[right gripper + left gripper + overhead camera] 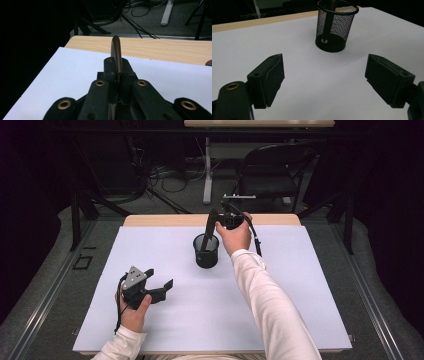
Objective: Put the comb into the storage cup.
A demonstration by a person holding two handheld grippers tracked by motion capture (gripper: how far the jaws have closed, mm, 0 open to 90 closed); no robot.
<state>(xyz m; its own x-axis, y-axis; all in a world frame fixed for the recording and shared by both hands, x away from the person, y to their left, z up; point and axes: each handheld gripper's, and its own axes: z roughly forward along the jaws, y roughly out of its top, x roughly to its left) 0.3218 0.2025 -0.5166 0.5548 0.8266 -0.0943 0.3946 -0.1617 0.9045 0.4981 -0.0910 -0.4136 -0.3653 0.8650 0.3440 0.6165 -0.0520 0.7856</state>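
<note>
- We think the step now is putting the pen [208, 231] into the cup [206, 251].
- Our right gripper [218, 221] is squeezed tight on the pen's top end. In the right gripper view the pen [116, 53] sticks up from between the closed jaws.
- The pen leans in the cup. Its low end sits on the cup's floor, as the left gripper view shows through the mesh [325, 40].
- The cup is black wire mesh, and it stands upright on the white mat [165, 320]. We see nothing else in it but the pen.
- The cup sits a bit toward 12 o'clock from the mat's middle.
- Our left gripper [161, 280] rests near 8 o'clock on the mat, well apart from the cup. Its jaws are spread wide and hold nothing.
- Next, we think the right jaws should let go, then lift up gently so the cup does not tip.
</note>
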